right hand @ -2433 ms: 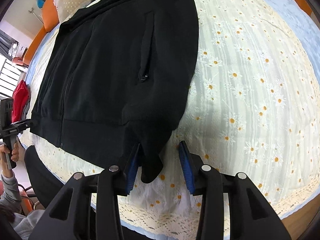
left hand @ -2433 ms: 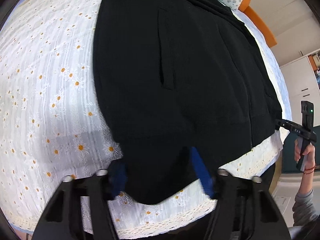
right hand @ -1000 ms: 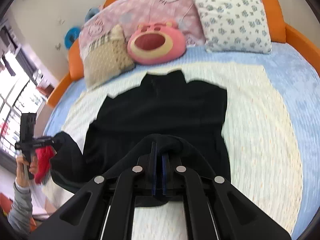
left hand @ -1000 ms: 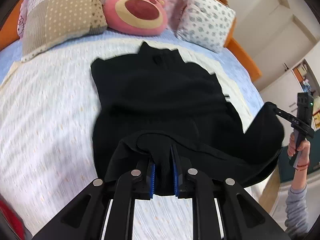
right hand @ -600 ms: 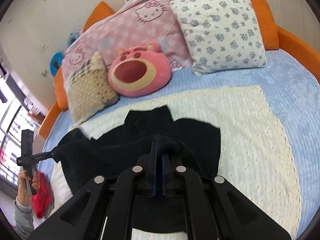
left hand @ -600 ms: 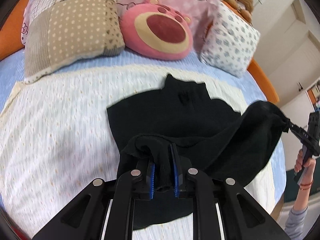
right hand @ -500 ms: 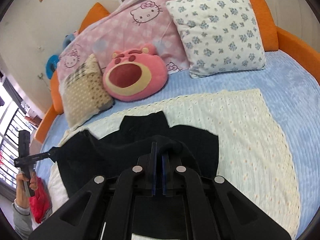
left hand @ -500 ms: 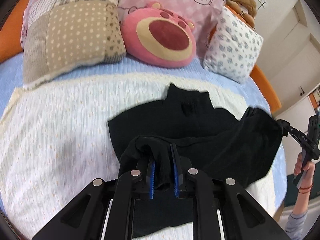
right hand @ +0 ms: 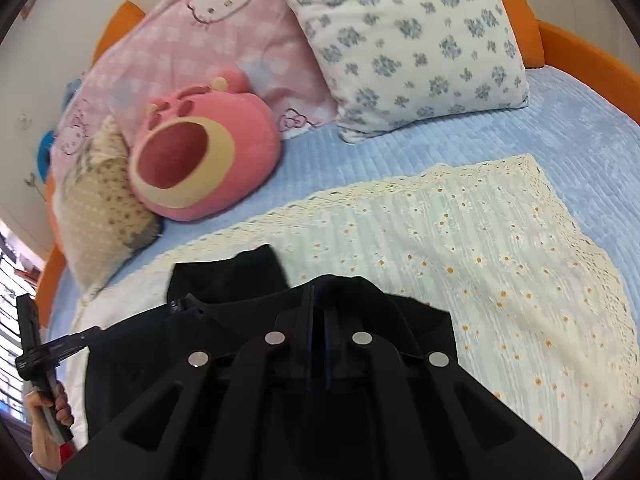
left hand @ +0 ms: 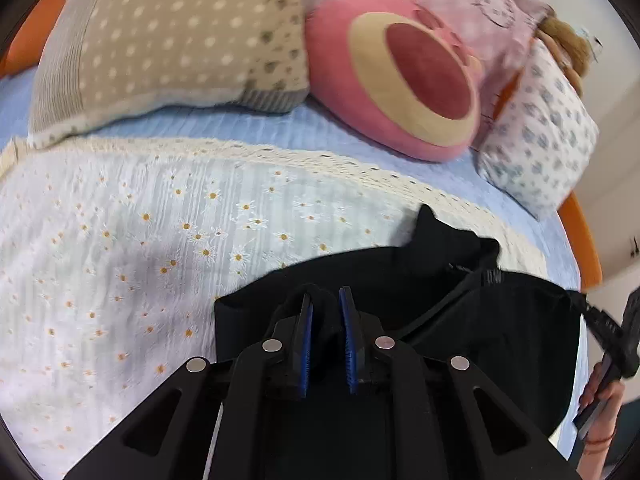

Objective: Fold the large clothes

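**Q.** Where is the garment, and which step is shown?

**A.** The black jacket lies on the daisy-print coverlet of the bed, its collar pointing to the far end, toward the pillows. Its near hem is lifted and carried over the body, so the step in hand appears to be the bottom-to-top fold. The left claw has its blue pads nearly closed, with a bunch of hem fabric pinched between them. The right claw is closed tight on the other hem corner, black cloth draped over its tips. In the left wrist view the right claw shows at the right edge, its tip at the stretched hem.

**Q.** What does the next move call for?

**A.** Probably lowering both corners together so the hem lands level, just short of the collar, then opening both claws. The hem should stay taut between the two grips, or the upper layer may wrinkle.

**Q.** What lies beyond?

**A.** At the far end sit a dotted beige pillow, a pink bear cushion and a floral pillow.
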Action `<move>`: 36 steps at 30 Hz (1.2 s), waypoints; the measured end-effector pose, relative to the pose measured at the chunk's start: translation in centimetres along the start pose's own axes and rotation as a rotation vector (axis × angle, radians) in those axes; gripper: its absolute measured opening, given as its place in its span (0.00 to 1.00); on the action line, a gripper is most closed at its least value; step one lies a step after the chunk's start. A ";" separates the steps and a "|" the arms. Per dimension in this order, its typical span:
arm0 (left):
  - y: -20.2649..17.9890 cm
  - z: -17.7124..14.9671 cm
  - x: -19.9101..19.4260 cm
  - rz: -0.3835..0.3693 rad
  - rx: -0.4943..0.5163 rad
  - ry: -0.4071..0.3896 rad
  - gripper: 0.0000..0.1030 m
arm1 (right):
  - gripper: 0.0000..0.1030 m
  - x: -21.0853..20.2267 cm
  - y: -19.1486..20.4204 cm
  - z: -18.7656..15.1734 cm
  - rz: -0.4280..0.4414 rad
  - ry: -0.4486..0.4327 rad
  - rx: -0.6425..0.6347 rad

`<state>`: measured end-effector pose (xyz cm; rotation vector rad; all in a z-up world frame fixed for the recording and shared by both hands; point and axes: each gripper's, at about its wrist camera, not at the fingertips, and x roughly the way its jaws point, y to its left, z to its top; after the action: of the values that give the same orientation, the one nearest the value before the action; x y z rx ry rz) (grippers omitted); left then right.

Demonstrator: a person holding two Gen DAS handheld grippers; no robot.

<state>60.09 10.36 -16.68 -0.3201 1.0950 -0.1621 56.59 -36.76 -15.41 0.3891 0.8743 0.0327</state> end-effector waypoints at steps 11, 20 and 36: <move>-0.5 1.7 2.7 0.097 -0.011 -0.135 0.15 | 0.04 5.4 -1.1 0.1 -0.084 -0.053 0.036; 0.3 2.0 5.9 0.159 -0.058 -0.118 0.16 | 0.05 8.5 -0.9 0.5 -0.158 -0.015 0.010; 1.4 2.0 1.2 0.194 -0.082 -0.155 0.93 | 0.82 5.5 -0.7 0.1 -0.249 0.010 -0.073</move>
<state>62.38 11.69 -17.30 -0.2926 0.9743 0.0792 60.18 -36.44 -19.68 0.2096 0.9231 -0.1630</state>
